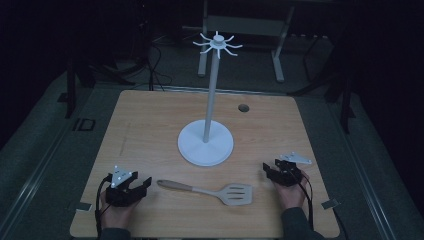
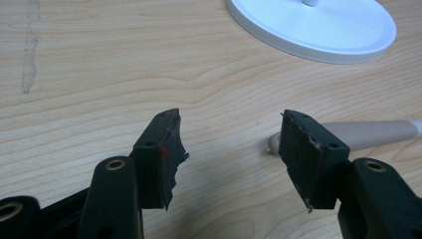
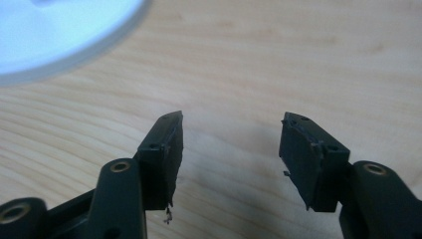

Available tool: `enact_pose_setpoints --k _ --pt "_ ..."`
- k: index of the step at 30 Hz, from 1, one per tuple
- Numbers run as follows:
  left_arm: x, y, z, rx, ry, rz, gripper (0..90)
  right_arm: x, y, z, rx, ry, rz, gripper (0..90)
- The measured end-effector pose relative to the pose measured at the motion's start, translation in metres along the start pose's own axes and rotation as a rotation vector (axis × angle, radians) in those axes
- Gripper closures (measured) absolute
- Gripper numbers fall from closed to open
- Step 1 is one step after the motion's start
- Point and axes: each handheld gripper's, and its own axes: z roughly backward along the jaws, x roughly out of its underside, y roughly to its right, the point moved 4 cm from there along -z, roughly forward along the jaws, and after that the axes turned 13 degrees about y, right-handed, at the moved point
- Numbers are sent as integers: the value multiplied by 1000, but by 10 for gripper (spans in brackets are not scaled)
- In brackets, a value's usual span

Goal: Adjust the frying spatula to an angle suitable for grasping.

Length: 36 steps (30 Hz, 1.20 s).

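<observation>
We see a slotted spatula [image 1: 210, 191] lying flat on the wooden table [image 1: 145, 125], near its front edge and between the two grippers. Its pale, rounded handle points toward the left gripper [image 1: 142, 184], and its broad head with three slots lies toward the right gripper [image 1: 267, 169], apart from it. In the left gripper view the handle's blunt tip [image 2: 272, 143] sits just ahead of the right-hand jaw and partly behind it, outside the gap; nothing lies between the jaws, which stand wide apart over bare wood. We find the right gripper's jaws spread wide too, with only tabletop between them.

The spatula looks matte and smooth, beige-grey throughout, the handle a slim tapering rod and the head a flat, flaring blade with rounded corners. The jaw pads [image 2: 166, 159] are black and rubbery, their edges ragged and torn. The table is light wood with wavy grain, a faint grey smear at one side and a small round hole [image 1: 243, 107] near its far edge. Behind the spatula stands a white utensil stand [image 1: 206, 142]: a smooth, round dished base, a slim upright pole and a crown of curved hooks [image 1: 217, 44] at the top.
</observation>
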Motion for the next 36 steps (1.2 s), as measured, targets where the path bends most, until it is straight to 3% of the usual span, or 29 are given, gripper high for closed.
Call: enact_pose_setpoints --k 4,8,9,12,17,23,29,36 --pt "0 0 1 -2 5 4 423 -11 -9 9 -33 28 18 402" --pt "0 -1 1 -6 9 7 423 -29 -25 21 -73 66 94 403" --pt "0 -1 1 -6 9 7 423 -29 -25 21 -73 66 94 403" --pt "0 0 1 -6 7 7 423 -46 -41 27 -118 98 160 450" --pt "0 0 1 -6 9 9 423 -64 -62 29 -176 110 212 527" --pt "0 0 1 -4 9 7 423 -73 -87 28 -274 39 302 528" --pt "0 0 1 -4 9 7 423 -71 -113 21 -396 -44 379 667" --pt "0 0 1 -3 10 8 423 -71 -139 11 -450 -101 466 733"
